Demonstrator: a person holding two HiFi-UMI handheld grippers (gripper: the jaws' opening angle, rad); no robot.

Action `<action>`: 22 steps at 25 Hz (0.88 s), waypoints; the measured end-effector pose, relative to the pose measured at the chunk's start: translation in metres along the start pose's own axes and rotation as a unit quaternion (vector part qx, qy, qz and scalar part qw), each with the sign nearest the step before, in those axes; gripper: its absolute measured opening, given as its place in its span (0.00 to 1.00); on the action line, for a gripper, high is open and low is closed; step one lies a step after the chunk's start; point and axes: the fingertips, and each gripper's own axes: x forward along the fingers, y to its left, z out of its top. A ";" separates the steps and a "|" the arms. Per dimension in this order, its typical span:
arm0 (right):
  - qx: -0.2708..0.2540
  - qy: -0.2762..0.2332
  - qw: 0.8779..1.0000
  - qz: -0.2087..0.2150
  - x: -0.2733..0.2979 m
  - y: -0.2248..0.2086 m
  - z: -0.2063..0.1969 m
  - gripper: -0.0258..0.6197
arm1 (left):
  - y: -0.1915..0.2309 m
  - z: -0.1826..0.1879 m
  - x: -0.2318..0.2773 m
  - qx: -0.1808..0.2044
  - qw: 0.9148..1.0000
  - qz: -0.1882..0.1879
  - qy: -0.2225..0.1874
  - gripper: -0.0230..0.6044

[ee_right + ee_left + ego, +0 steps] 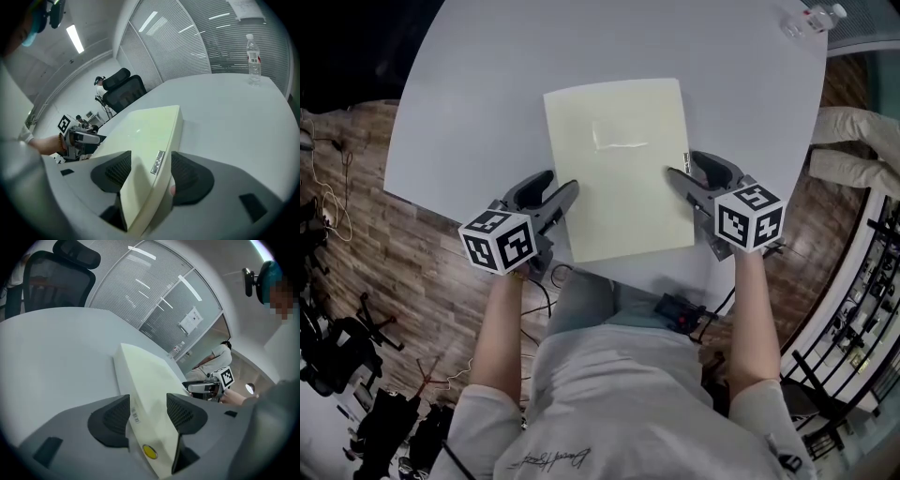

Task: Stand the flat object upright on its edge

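A pale yellow flat panel [619, 169] lies flat on the white table [487, 94], its near edge close to the table's front rim. My left gripper [558, 186] stands at the panel's near left corner, my right gripper [684, 173] at its near right edge. In the left gripper view the panel [145, 380], with a round yellow sticker, runs between the spread jaws of the left gripper [147, 411]. The right gripper view shows the panel [145, 136] between the right gripper [151, 168] jaws likewise. Both grippers look open, pads not pressing.
A clear water bottle [811, 19] stands at the table's far right corner, also in the right gripper view as the bottle [253, 58]. A black office chair [56, 277] stands beyond the table's far side. A person in white [853, 141] sits to the right. Wood floor lies past the table's left edge.
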 end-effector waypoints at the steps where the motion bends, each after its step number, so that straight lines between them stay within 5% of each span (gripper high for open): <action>1: 0.002 0.003 1.000 0.003 0.001 0.000 -0.001 0.45 | 0.001 0.000 0.001 -0.003 1.000 -0.002 0.002 0.45; 22: 0.030 0.047 0.998 0.022 0.015 -0.001 -0.018 0.48 | 0.009 -0.015 0.015 -0.053 0.997 -0.017 0.049 0.48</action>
